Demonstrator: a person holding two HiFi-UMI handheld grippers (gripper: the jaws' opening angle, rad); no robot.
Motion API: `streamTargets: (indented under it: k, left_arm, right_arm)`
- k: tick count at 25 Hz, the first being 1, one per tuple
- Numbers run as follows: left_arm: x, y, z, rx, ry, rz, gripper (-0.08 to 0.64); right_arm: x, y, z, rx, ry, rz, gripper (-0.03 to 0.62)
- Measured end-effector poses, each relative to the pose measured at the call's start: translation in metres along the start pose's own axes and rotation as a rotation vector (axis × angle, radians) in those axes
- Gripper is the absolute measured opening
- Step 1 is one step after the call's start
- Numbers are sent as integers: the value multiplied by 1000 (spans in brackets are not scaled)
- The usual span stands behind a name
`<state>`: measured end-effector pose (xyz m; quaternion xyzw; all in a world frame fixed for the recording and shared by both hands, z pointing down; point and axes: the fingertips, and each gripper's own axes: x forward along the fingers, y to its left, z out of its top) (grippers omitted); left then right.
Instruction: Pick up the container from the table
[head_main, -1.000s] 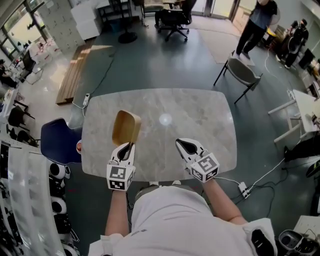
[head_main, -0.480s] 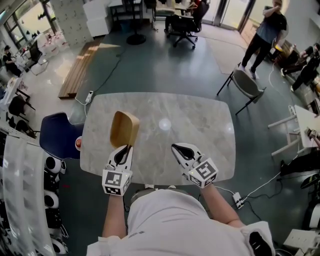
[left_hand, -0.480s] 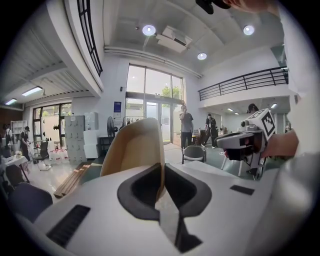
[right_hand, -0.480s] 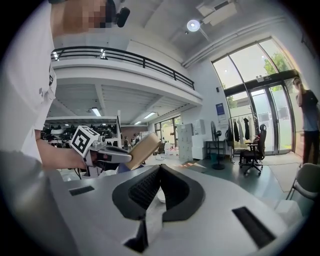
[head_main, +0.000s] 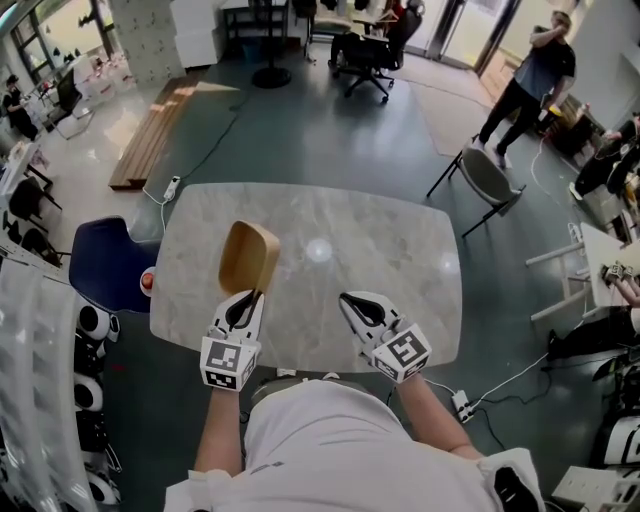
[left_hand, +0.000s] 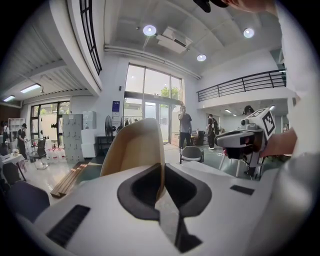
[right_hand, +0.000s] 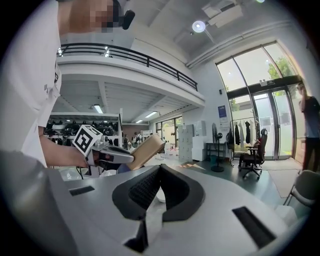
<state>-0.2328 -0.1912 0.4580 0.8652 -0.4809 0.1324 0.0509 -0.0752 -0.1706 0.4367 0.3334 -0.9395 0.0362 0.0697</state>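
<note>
The left hand-held gripper (left_hand: 162, 169) is clenched on the near rim of the light-brown, shallow wooden container with rounded corners (head_main: 248, 258). In the left gripper view the thin wall of the container stands upright between the two dark pads, and they press it from both sides. From this grip the container goes straight forward, away from the person. Its long axis follows the line of the jaws, towards the far edge of the pale marble-patterned bench (head_main: 390, 240).

The container is over the left near part of the bench. It is turned on its side, with the hollow facing to the right. I judge that it is already raised off the bench top, because the right gripper view shows it in the air against the room.

The right hand-held gripper (right_hand: 159, 172) has its jaws together with nothing between them. It hangs over the near edge of the bench, right of the container and well apart from it. So the left hand alone carries the container, and any further lift turns on this one rim grip.
</note>
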Motion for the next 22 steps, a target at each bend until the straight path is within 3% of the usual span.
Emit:
streamTargets:
  k: [22]
  left_arm:
    - [-6,3,-12,-6,26,-5,26]
  right_arm:
    - [6,2,-9,49,20,-29,11]
